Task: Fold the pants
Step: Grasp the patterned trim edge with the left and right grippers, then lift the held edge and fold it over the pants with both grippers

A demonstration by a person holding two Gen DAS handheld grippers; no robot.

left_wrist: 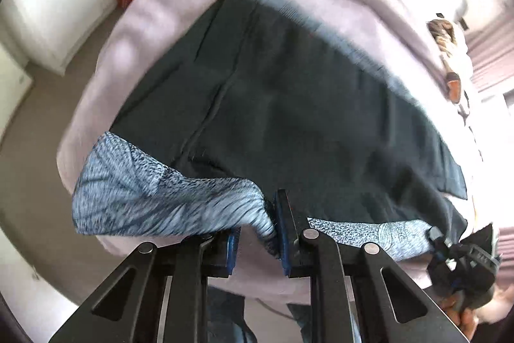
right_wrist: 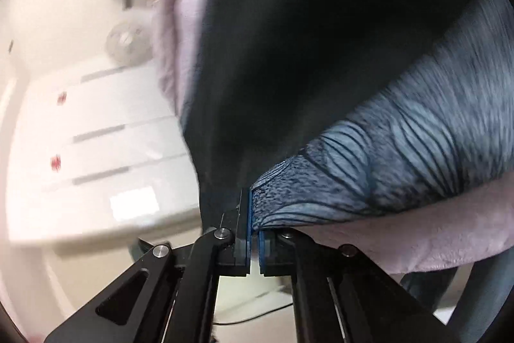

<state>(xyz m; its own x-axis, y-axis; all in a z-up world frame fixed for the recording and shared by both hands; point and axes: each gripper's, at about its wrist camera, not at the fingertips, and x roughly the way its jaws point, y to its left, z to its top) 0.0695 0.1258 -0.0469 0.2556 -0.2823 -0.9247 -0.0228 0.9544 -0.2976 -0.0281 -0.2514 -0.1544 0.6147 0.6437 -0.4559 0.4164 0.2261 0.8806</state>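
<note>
Both claws, left claw point(left_wrist: 257, 241) and right claw point(right_wrist: 253, 235), pinch the pants point(left_wrist: 273, 105) hem over the lilac blanket point(left_wrist: 154, 15).

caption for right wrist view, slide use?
Right tongs shut on dark pants with patterned lining, over lilac blanket.

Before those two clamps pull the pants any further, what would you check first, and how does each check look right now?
1. Left gripper has cloth: ok, the patterned blue band is bunched between its pads.
2. Right gripper has cloth: ok, jaws closed on the pants' edge.
3. Dark pants lie flat on the pale blanket: ok in the left view, one long seam showing.
4. Both grips on the same edge: ok, the right gripper shows at the band's far end.
5. Path free of clutter: cannot tell, the pictures are blurred.
</note>
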